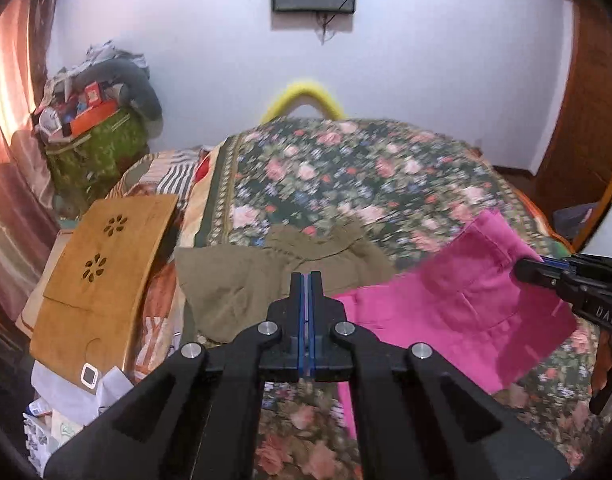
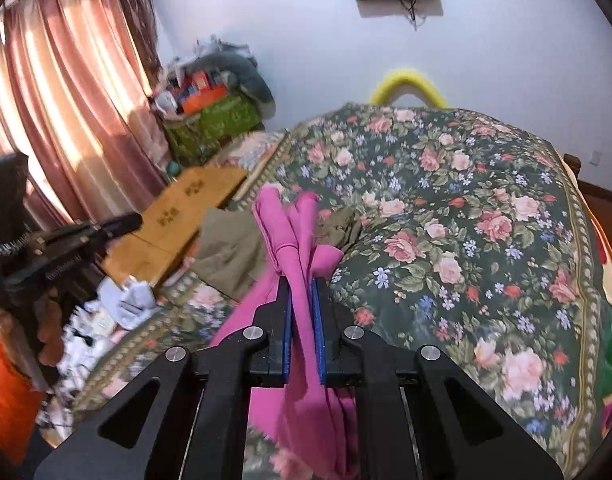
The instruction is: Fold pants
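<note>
Jaws pressed together and empty on our left gripper (image 1: 306, 280); our right gripper (image 2: 301, 284) clamps the bright pink cotton pants (image 2: 293, 240), lifted bunched above the floral-quilted bed (image 2: 466, 200). We judge folding barely begun: no neat fold shows.

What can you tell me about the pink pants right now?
The pink pants are plain woven-looking cloth with seams and a pocket outline. They are lifted and bunched, partly draped over the flowered bedspread beside an olive garment. The right gripper is clamped on a gathered fold. The left gripper is shut and holds nothing.
</note>
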`<act>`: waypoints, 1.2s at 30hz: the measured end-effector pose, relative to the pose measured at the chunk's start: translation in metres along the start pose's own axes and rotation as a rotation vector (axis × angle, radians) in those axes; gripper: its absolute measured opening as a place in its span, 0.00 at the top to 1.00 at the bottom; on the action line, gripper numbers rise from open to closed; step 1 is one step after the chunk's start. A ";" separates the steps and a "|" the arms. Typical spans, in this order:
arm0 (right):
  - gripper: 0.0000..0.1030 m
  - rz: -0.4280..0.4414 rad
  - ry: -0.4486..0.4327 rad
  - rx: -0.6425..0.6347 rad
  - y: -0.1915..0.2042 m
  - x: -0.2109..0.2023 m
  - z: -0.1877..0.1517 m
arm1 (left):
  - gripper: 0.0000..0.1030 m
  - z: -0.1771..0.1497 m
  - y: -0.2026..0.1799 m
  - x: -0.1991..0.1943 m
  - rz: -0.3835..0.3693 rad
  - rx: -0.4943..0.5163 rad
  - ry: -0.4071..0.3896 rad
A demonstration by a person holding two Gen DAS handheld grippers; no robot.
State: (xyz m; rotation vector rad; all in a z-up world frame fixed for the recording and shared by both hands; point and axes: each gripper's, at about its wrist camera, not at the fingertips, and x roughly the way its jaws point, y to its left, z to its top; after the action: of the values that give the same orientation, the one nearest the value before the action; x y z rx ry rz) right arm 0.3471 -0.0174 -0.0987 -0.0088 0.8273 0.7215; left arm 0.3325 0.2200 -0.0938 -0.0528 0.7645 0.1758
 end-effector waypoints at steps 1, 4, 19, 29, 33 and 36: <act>0.93 -0.020 0.006 -0.010 0.000 0.008 -0.001 | 1.00 -0.003 0.005 0.010 -0.018 -0.005 0.024; 0.93 -0.031 0.020 0.028 -0.018 0.021 -0.006 | 0.97 -0.017 0.013 0.041 -0.080 -0.036 0.119; 0.55 -0.104 0.158 0.152 -0.100 0.049 -0.050 | 0.30 -0.059 -0.027 0.108 -0.166 -0.038 0.287; 0.38 -0.021 0.225 0.242 -0.124 0.069 -0.075 | 0.29 -0.076 -0.044 0.132 -0.199 -0.061 0.364; 0.41 0.002 0.224 0.237 -0.125 0.073 -0.076 | 0.54 -0.072 -0.052 0.131 -0.210 -0.042 0.344; 0.68 0.013 0.221 0.183 -0.116 0.073 -0.075 | 0.71 -0.068 -0.059 0.128 -0.194 -0.020 0.318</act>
State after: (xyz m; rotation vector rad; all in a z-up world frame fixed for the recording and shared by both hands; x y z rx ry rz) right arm 0.3992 -0.0844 -0.2304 0.0827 1.1036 0.6624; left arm 0.3865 0.1724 -0.2325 -0.1762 1.0689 -0.0107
